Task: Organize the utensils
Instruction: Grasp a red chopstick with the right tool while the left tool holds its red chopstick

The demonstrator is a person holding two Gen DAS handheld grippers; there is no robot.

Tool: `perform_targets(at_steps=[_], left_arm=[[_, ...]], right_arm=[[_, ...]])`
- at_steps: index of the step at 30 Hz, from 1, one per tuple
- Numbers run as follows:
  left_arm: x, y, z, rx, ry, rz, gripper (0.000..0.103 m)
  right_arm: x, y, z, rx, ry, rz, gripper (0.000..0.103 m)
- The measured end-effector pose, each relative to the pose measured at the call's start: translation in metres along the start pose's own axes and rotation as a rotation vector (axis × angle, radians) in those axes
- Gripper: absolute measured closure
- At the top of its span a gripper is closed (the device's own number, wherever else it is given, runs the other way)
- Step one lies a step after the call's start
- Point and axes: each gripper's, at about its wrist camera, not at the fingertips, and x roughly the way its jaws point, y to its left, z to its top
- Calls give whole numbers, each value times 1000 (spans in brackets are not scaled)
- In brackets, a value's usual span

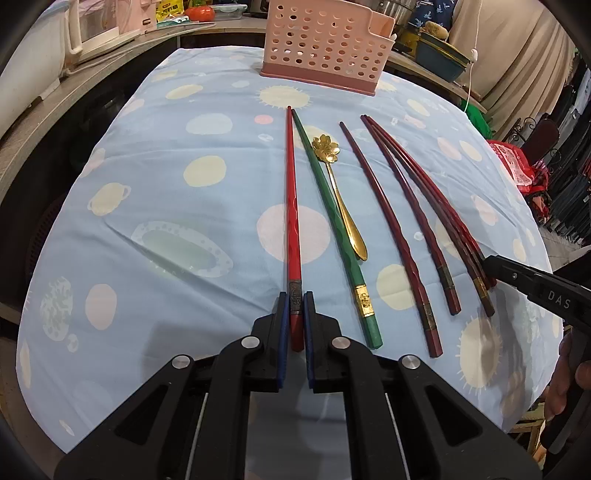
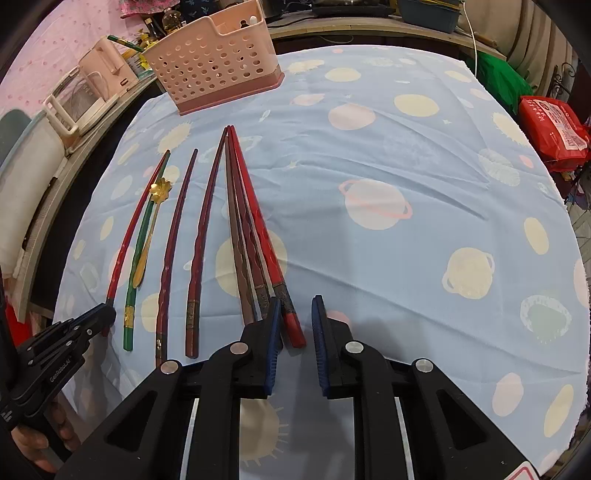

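Several chopsticks lie side by side on the blue tablecloth point(image 1: 166, 155). My left gripper point(image 1: 295, 299) is shut on the near end of a red chopstick point(image 1: 291, 206), which still lies flat. Beside it lie a green chopstick point(image 1: 332, 221) and a gold flower-handled spoon point(image 1: 340, 192). Dark red chopsticks point(image 1: 391, 229) lie to the right. My right gripper point(image 2: 295, 306) is open; a bright red chopstick point(image 2: 258, 221) end lies between its fingers, beside its left pad point(image 2: 274, 325). A pink perforated utensil basket point(image 1: 325, 40) stands at the table's far side, also in the right wrist view point(image 2: 214, 62).
Appliances and food packets point(image 1: 110, 26) stand on the counter behind the table at the left. A red bag point(image 2: 554, 125) sits off the table's right edge. Pots point(image 1: 439, 55) stand behind the basket at the right.
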Motion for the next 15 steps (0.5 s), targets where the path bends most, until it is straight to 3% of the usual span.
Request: perform_targets(at_steps=[15], left_arm=[[0, 0, -1, -1, -1, 0, 96]], right_arm=[[5, 3, -2, -39, -10, -30, 92]])
